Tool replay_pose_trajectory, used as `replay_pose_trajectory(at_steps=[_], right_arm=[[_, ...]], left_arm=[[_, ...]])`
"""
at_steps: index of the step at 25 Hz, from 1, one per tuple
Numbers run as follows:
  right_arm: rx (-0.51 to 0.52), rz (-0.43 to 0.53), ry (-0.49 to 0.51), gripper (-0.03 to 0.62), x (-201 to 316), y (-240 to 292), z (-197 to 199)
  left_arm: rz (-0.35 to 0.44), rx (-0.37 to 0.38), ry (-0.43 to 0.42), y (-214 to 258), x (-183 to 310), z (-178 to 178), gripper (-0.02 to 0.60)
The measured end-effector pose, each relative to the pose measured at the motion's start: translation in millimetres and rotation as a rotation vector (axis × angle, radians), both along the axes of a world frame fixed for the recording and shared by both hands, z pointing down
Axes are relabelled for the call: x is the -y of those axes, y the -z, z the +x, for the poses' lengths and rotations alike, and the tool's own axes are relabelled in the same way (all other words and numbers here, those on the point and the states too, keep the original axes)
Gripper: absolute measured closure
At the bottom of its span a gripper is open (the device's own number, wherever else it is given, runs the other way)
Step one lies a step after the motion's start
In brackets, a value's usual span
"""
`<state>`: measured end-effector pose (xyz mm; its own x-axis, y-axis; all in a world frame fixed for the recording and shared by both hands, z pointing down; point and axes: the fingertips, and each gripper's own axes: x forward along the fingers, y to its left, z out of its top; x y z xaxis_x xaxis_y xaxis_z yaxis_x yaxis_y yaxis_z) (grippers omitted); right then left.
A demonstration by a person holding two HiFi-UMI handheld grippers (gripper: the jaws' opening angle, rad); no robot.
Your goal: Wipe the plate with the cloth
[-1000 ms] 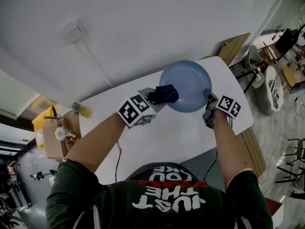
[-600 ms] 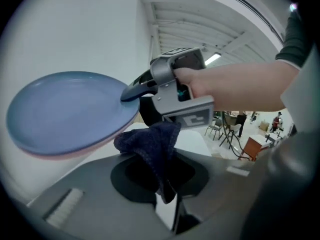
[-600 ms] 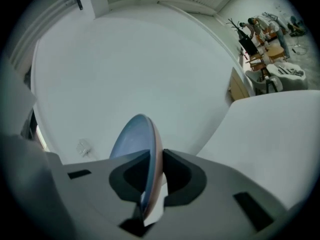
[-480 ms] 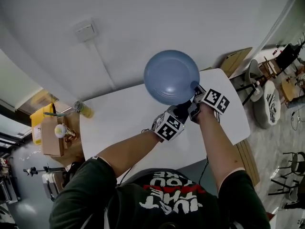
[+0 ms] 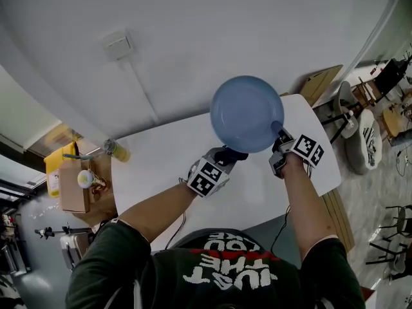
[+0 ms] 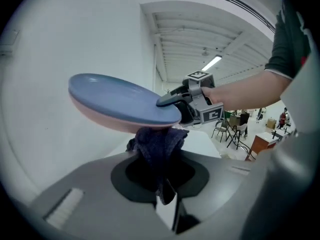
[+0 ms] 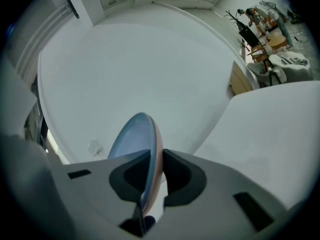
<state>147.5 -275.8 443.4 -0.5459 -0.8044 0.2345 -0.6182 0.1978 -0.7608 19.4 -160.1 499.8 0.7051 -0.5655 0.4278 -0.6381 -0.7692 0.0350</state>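
My right gripper (image 7: 154, 166) has its jaws closed narrowly on the rim of the blue plate (image 5: 247, 113). It holds the plate up in the air over the far side of the white table (image 5: 161, 166), with the blue face turned toward me. My left gripper (image 6: 161, 176) is pinched tight on a dark blue cloth (image 6: 159, 143) — the bunched cloth rises from the jaws and meets the plate's pinkish underside near its lower edge.

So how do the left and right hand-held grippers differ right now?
The left hand-held gripper is shut on the dark cloth, the right hand-held gripper on the blue plate's rim. The left sits below the plate; the right holds it up. Both grip something.
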Motion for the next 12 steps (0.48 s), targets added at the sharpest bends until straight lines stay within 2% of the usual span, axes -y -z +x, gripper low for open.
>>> replay_pose_trajectory(at_steps=[6, 12], right_arm=[[-0.002, -0.006, 0.174, 0.551, -39.2, -12.6, -2.3], [-0.055, -0.022, 0.302, 0.551, -72.1, -32.2, -5.1]], left_arm=[[0.002, 0.003, 0.058, 3.5, 8.6, -58.2, 0.532], [0.004, 0.09, -0.03, 10.0, 10.5, -96.5, 0.532]])
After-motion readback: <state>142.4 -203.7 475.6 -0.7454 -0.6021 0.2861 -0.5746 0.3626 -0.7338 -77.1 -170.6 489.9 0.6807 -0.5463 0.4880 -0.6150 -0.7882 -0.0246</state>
